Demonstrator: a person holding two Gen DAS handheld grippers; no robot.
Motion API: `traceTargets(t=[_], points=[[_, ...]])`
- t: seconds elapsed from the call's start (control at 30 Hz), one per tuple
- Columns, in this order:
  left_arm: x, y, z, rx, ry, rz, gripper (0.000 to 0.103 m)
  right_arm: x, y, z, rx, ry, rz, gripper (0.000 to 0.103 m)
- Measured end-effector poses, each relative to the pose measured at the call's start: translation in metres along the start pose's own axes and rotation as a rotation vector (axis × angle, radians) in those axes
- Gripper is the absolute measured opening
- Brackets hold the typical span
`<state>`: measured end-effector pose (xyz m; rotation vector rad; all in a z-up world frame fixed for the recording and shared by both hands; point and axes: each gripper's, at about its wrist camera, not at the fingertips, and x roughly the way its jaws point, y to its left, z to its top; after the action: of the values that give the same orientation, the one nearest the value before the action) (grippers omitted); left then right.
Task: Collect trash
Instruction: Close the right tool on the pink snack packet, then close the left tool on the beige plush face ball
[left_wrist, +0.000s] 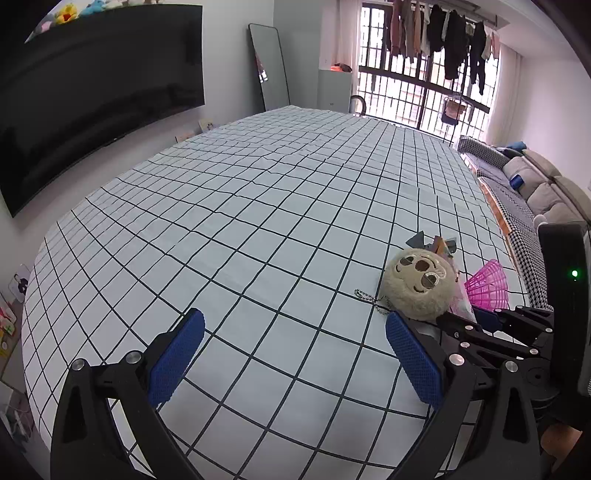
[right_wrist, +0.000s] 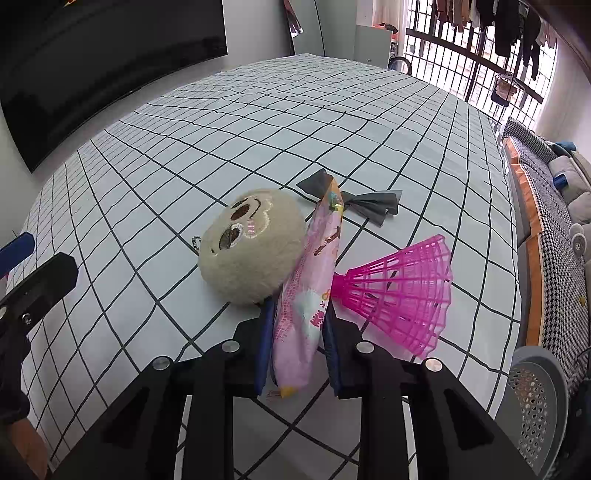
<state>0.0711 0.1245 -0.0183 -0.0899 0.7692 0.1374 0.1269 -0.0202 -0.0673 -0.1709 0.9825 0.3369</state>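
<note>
The wrapper (right_wrist: 314, 295), pink, lies near the bench's (right_wrist: 221, 147) right edge, between a plush head (right_wrist: 255, 254) and a pink shuttlecock (right_wrist: 402, 291), its far end over a grey scrap (right_wrist: 373, 206). The right tongs (right_wrist: 299, 328) are clenched on its near end. The left tongs (left_wrist: 295, 354) stand released over bare cloth.
</note>
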Motion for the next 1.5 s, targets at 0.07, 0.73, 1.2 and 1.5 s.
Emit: traceTargets(t=[0.07,0.73,1.2,1.5], points=[[0.0,-0.001,0.0,0.001,0.002,-0.005,0.097,-0.006,-0.003,-0.004,0.01,-0.006,0.016,0.02],[0.011,-0.064,0.001,0.091,0.068,-0.123,0.097,-0.096,-0.057,-0.062,0.174,-0.155,0.028,0.019],[0.058,-0.113,0.012,0.163,0.138,-0.104,0.097,-0.105,-0.113,-0.099,0.323,-0.158,0.018,0.019],[0.081,-0.119,0.017,0.161,0.146,-0.083,0.079,-0.102,-0.123,-0.105,0.346,-0.151,0.029,0.019]])
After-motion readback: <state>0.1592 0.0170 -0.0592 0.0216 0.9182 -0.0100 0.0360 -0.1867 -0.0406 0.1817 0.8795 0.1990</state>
